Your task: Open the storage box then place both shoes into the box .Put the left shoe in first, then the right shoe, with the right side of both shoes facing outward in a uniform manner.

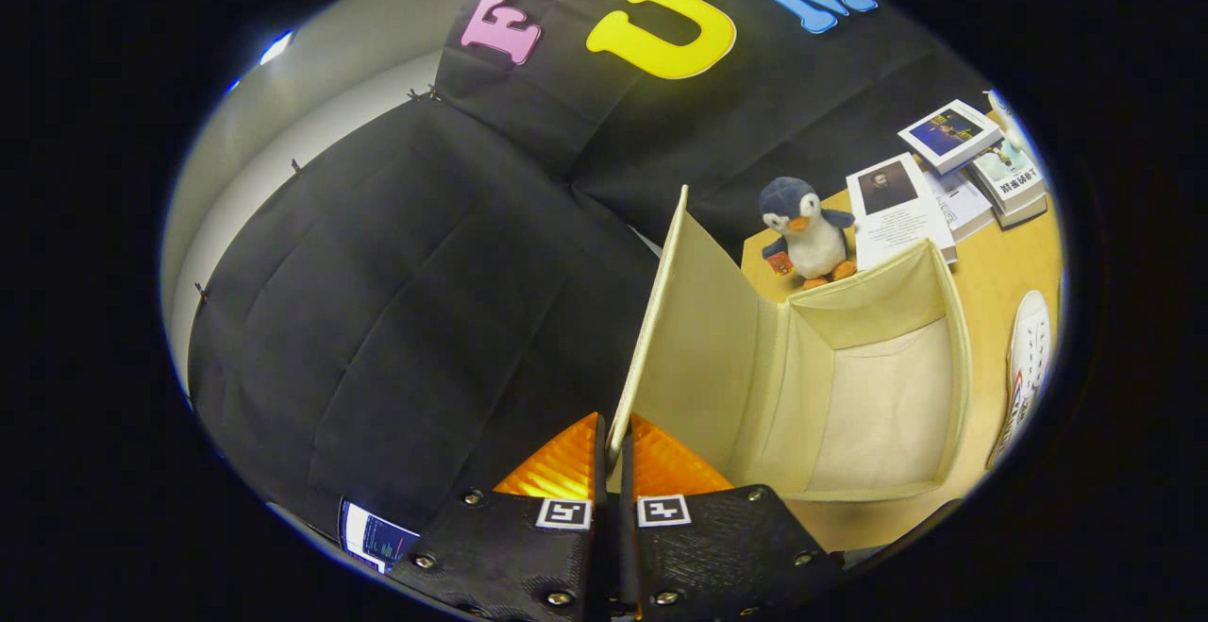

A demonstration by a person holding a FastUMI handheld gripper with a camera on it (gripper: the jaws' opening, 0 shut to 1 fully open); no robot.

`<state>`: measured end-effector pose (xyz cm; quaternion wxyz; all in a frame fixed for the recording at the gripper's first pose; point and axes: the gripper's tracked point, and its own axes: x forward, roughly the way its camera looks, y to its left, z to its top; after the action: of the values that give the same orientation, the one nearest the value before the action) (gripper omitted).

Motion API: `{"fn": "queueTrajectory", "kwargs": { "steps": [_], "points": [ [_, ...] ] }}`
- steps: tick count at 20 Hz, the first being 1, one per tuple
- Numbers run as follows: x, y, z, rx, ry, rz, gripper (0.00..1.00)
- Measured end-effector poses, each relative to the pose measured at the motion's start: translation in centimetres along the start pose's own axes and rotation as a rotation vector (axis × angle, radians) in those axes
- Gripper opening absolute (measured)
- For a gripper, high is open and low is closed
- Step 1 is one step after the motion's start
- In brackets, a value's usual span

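Note:
A cream fabric storage box [878, 395] stands on the wooden table with its mouth open and its inside bare. Its lid [694, 339] is swung up on edge, and my gripper [613, 457] is shut on the lid's free edge, one finger on each face. A white shoe [1027, 358] lies on the table just beyond the box's far side wall, partly cut off.
A plush penguin [807, 230] sits on the wooden table [1000, 273] behind the box. Several books and booklets [948, 178] lie past it. The black booth cloth [425, 301] hangs behind the lid. A small lit screen [373, 537] shows low beside my fingers.

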<state>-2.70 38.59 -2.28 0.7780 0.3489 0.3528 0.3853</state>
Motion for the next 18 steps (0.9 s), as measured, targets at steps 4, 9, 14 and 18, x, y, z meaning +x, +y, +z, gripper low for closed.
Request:
{"fn": "queueTrajectory", "kwargs": {
  "steps": [4,9,14,18],
  "points": [
    [2.7,0.9,-1.1,-0.006,0.031,0.022,0.04],
    [5.3,1.3,-2.3,-0.087,0.072,-0.005,0.22],
    [5.7,0.8,-1.9,-0.162,0.059,-0.011,0.77],
    [4.2,-1.1,-1.1,-0.251,0.041,-0.067,0.96]
  ]
}}
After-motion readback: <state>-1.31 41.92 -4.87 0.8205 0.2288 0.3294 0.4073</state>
